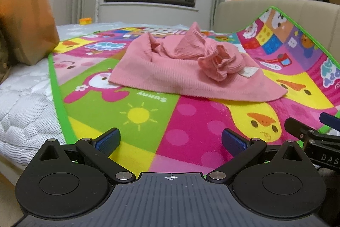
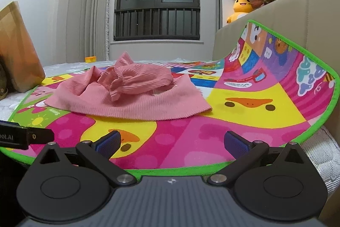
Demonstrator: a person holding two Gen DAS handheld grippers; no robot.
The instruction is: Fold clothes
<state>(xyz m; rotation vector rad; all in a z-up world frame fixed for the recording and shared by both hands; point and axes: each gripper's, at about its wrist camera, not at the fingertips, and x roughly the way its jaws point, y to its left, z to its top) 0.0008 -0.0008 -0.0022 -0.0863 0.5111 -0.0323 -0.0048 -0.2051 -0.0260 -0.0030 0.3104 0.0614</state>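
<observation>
Pink ribbed garment (image 1: 182,76) lies crumpled mid-mat (image 1: 119,118) on the bed (image 1: 23,112), sleeves bunched on top, not folded. Left gripper (image 1: 170,140) and right gripper (image 2: 172,142) hover near the mat's front edge, both released, holding nothing. Judged step: approach; garment needs spreading flat.

Right gripper (image 2: 170,142) sits low over the near edge of the cartoon play mat (image 2: 244,124), blue-padded fingers (image 2: 109,142) spread wide, nothing between them. Crumpled pink ribbed garment (image 2: 127,97) lies ahead on the mat, apart from the gripper. Left gripper's tip (image 2: 27,137) pokes in beside.
</observation>
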